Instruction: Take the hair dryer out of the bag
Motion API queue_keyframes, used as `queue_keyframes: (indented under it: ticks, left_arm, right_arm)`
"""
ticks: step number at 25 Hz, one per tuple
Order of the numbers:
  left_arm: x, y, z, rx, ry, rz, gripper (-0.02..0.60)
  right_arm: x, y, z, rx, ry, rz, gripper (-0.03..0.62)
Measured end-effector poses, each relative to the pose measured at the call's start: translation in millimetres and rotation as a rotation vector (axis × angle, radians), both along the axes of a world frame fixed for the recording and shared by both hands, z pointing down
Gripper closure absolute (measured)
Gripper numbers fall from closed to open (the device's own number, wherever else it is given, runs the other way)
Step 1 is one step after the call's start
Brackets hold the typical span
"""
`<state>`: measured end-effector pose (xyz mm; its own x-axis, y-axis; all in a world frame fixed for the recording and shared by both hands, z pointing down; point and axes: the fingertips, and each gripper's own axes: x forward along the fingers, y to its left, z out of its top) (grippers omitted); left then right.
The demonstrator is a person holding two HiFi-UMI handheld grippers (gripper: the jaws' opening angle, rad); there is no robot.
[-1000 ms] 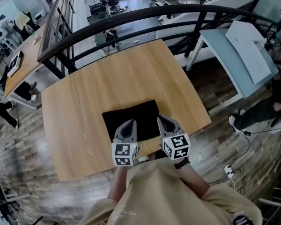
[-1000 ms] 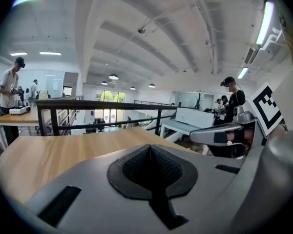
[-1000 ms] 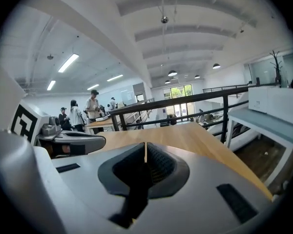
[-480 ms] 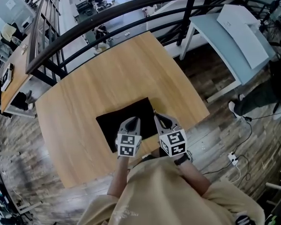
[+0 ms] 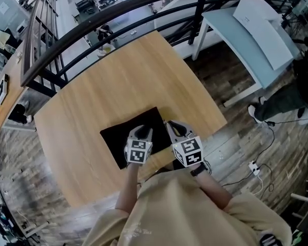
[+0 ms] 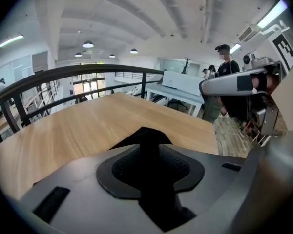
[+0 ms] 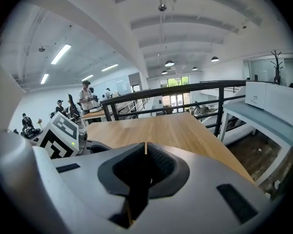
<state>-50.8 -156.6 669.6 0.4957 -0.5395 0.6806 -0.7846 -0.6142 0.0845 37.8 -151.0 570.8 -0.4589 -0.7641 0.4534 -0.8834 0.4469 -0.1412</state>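
A flat black bag lies on the wooden table, close to its near edge. No hair dryer shows in any view. My left gripper points down over the bag's near part. Its jaws are opening, and through the gap the left gripper view shows the black bag just ahead of the left gripper; the pads press on nothing. My right gripper hovers at the bag's right edge. In its own view the right gripper is shut to a thin slit with nothing in it.
A black railing runs along the table's far side, with a lower floor beyond it. A pale blue table stands at the right. Cables and a power strip lie on the wooden floor at the right.
Both grippers have moved forward and down over the bag, the left one further. The left gripper now sits lower on the bag's near part.
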Motion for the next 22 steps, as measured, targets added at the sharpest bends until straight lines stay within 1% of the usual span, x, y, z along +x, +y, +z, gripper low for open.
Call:
queue_keyframes:
  ticks: [1, 2, 3, 6, 7, 8, 9, 10, 12, 14, 15, 19, 22]
  left_arm:
    - [1, 0, 5, -0.028, -0.002, 0.006, 0.438]
    - [2, -1, 10, -0.058, -0.004, 0.012, 0.385]
    - [3, -1, 16, -0.081, -0.013, 0.017, 0.349]
    - [0, 1, 29, -0.111, -0.055, 0.026, 0.346]
    - [-1, 1, 31, -0.115, -0.065, 0.023, 0.359]
    - [-3, 1, 32, -0.118, -0.071, 0.017, 0.393]
    - [-4, 1, 32, -0.123, -0.072, 0.012, 0.443]
    - [-5, 1, 32, -0.132, -0.066, 0.009, 0.452]
    - [-5, 1, 29, -0.153, -0.042, 0.004, 0.493]
    - [-7, 1, 24, -0.166, -0.017, -0.022, 0.544]
    - [-10, 1, 21, -0.171, 0.000, -0.043, 0.558]
    - [-20, 3, 8, -0.181, 0.071, -0.105, 0.561]
    - [-28, 3, 0, -0.176, 0.112, -0.139, 0.561]
  right_arm:
    - [0, -2, 2, -0.005, 0.003, -0.004, 0.574]
    - [0, -4, 4, -0.009, 0.007, -0.008, 0.574]
    - [0, -6, 5, -0.012, 0.010, -0.013, 0.574]
    - [0, -11, 7, -0.015, 0.021, -0.031, 0.574]
    - [1, -13, 8, -0.016, 0.023, -0.035, 0.574]
    - [1, -15, 8, -0.018, 0.025, -0.038, 0.574]
    - [2, -17, 8, -0.021, 0.027, -0.040, 0.574]
    - [2, -19, 9, -0.025, 0.028, -0.042, 0.574]
    - [2, -23, 11, -0.036, 0.024, -0.047, 0.574]
    - [3, -26, 16, -0.065, 0.005, -0.047, 0.573]
    - [4, -26, 20, -0.084, -0.005, -0.045, 0.574]
    - [11, -30, 37, -0.141, -0.027, -0.041, 0.574]
    - [12, -33, 42, -0.148, -0.048, -0.071, 0.574]
